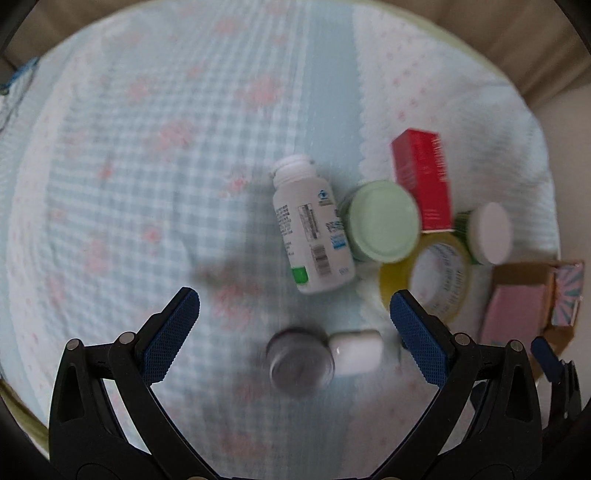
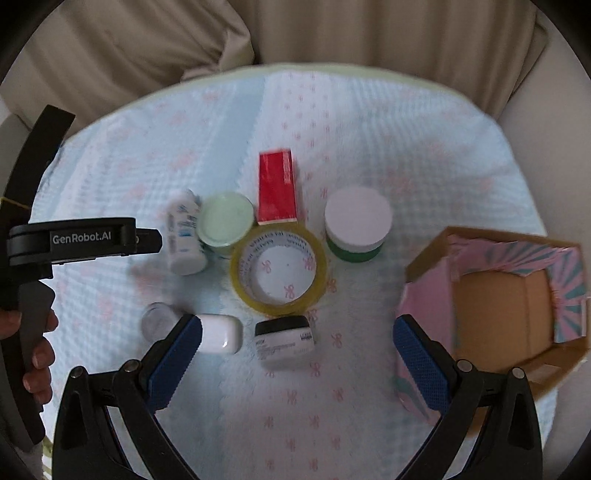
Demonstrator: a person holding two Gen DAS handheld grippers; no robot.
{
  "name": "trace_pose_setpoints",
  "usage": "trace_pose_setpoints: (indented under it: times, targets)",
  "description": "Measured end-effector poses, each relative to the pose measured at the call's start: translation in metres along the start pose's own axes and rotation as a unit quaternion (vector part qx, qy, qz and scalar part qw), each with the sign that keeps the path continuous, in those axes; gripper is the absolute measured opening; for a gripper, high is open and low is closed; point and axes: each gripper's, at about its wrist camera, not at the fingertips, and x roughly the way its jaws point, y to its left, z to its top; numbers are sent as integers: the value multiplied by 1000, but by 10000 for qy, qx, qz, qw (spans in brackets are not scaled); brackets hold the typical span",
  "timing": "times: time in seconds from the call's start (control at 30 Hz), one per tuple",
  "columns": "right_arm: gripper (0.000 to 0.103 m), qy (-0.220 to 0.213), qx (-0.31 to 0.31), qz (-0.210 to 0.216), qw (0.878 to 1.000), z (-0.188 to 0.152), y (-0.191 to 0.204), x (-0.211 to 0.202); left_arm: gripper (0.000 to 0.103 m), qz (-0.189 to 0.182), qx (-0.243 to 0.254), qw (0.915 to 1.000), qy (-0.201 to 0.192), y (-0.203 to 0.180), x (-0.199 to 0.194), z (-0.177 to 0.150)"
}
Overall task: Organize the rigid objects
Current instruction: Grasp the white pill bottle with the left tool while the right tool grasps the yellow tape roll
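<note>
Several small items lie on a round table with a pale blue cloth [image 2: 424, 155]. A white pill bottle [image 1: 312, 225] lies on its side beside a jar with a light green lid [image 1: 382, 220], a red box [image 1: 423, 179], a yellow tape roll [image 1: 428, 275] and a white-lidded green jar [image 1: 489, 232]. A small grey jar [image 1: 300, 362] and a white case [image 1: 356, 350] lie between my open, empty left gripper's [image 1: 295, 308] fingers. My right gripper [image 2: 297, 332] is open and empty above a black-lidded white jar [image 2: 283, 341]. An open cardboard box [image 2: 498, 295] stands at its right.
The left gripper's black body [image 2: 74, 240] and the hand holding it show at the left of the right wrist view. Beige fabric [image 2: 295, 33] lies beyond the table's far edge. The box's inside [image 2: 502, 314] holds nothing visible.
</note>
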Motion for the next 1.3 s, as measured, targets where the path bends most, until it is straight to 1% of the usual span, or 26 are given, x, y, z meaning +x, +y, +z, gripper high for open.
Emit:
trace_pose_setpoints:
  times: [0.17, 0.27, 0.4, 0.53, 0.63, 0.7, 0.83, 0.93, 1.0, 1.03, 1.1, 1.13, 1.17, 1.2, 1.3]
  targets:
    - [103, 319, 75, 50, 9995, 5, 0, 50, 98, 99, -43, 9995, 313, 0, 40, 13]
    - [103, 496, 41, 75, 9987, 7, 1, 68, 97, 115, -50, 9989, 462, 0, 55, 18]
    - [103, 620, -51, 44, 9981, 10, 4, 85, 97, 7, -119, 9983, 568, 1, 65, 25]
    - [103, 703, -58, 29, 9975, 16, 5, 98, 97, 44, -175, 9978, 639, 0, 78, 35]
    - [103, 731, -84, 147, 9972, 23, 8, 106, 97, 92, -214, 9976, 648, 2, 82, 45]
    - [103, 790, -184, 130, 9966, 29, 12, 110, 97, 140, -231, 9976, 644, 2, 84, 55]
    - [103, 913, -283, 104, 9954, 43, 16, 119, 97, 331, -229, 9982, 436, 3, 71, 72]
    - [103, 1016, -231, 99, 9945, 54, 17, 127, 96, 258, -286, 9979, 513, 5, 72, 89]
    - [103, 1130, -205, 39, 9934, 61, 19, 133, 92, 207, -288, 9973, 647, 4, 76, 98]
    - [103, 1181, -182, 12, 9928, 63, 19, 135, 87, 153, -313, 9973, 642, 4, 76, 101]
    - [102, 1258, -104, -46, 9920, 72, 19, 141, 64, 48, -358, 9970, 681, 8, 80, 110]
    - [96, 1291, -73, -58, 9916, 76, 19, 144, 54, -130, -387, 9963, 761, 8, 82, 113]
    - [96, 1339, -34, -3, 9910, 80, 21, 150, 53, -143, -410, 9960, 780, 4, 82, 117]
    - [96, 1380, -20, -50, 9904, 78, 23, 150, 53, -120, -372, 9962, 772, 3, 82, 118]
    - [96, 1416, -18, -112, 9899, 87, 24, 156, 52, -33, -120, 9972, 732, -7, 87, 115]
